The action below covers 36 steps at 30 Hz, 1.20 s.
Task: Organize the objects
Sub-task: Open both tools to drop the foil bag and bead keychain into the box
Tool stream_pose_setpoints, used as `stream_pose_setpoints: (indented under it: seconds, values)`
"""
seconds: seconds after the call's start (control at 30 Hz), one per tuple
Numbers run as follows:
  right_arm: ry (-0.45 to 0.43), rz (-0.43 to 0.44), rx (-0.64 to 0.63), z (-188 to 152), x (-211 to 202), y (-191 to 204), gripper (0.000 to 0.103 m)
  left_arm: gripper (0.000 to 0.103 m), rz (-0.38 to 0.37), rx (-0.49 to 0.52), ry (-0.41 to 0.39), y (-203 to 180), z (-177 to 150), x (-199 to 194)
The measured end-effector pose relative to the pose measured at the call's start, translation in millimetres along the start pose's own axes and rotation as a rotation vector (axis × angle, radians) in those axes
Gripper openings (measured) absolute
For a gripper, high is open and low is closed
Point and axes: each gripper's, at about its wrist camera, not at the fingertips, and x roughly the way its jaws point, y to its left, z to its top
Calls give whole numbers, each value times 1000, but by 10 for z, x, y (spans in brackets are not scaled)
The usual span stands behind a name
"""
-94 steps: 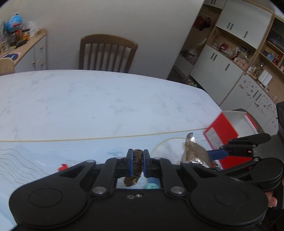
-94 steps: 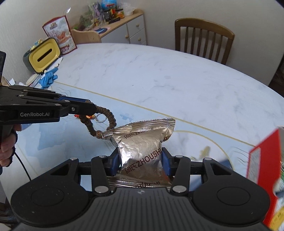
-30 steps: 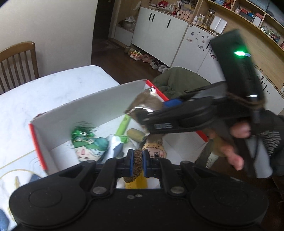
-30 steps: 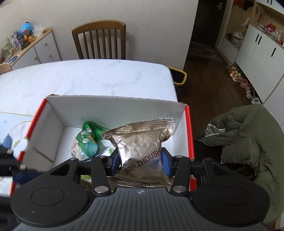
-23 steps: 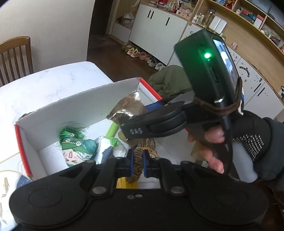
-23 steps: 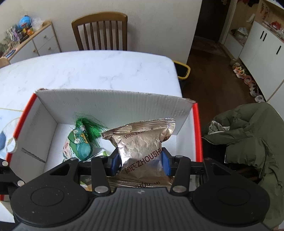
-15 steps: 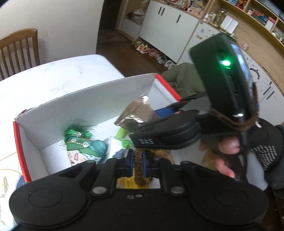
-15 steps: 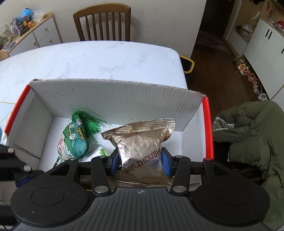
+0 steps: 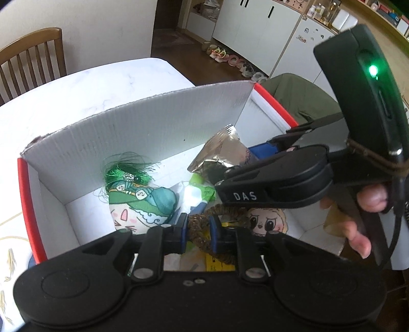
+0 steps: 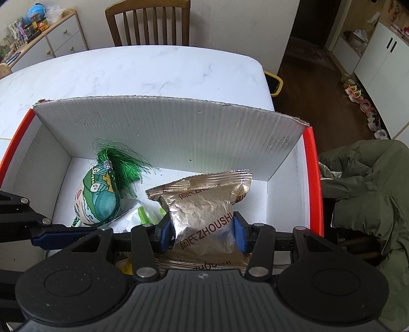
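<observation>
A red box with white corrugated walls stands at the table's end. My left gripper is shut on a brown braided cord loop just above the box's inside. My right gripper is shut on a silver foil snack bag, held over the box's right half; the left wrist view shows that bag and the right gripper from the side. Inside lie a green tasselled plush charm, a small doll face and green-and-white wrappers.
The white marble table stretches behind the box, with a wooden chair at its far side. An olive jacket lies on a seat right of the box. A hand holds the right gripper. A drawer unit stands at the far left.
Both grippers have swung from the table over the box and sunk lower toward its inside. The cord loop and the foil bag stay gripped.
</observation>
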Motion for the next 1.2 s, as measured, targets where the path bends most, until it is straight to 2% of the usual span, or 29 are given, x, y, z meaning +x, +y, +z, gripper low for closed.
stream_pose_setpoints:
  seconds: [0.13,0.27,0.4,0.47,0.63,1.2]
  values:
    - [-2,20,18,-1,-21,-16,50,25,-1,1,2,2,-13,-8]
    - [-5,31,14,-12,-85,-6,55,47,5,-2,-3,-26,-40,-48]
    - [-17,30,10,-43,-174,8,63,52,1,1,-14,-52,-57,-130]
    - [-21,30,10,-62,-231,6,63,61,3,0,-25,-44,-71,-174]
    - [-32,32,6,-111,-389,34,65,71,-2,9,-59,-59,-124,-320]
    - [-158,79,9,-313,-1107,263,72,88,12,46,-184,-95,-348,-965]
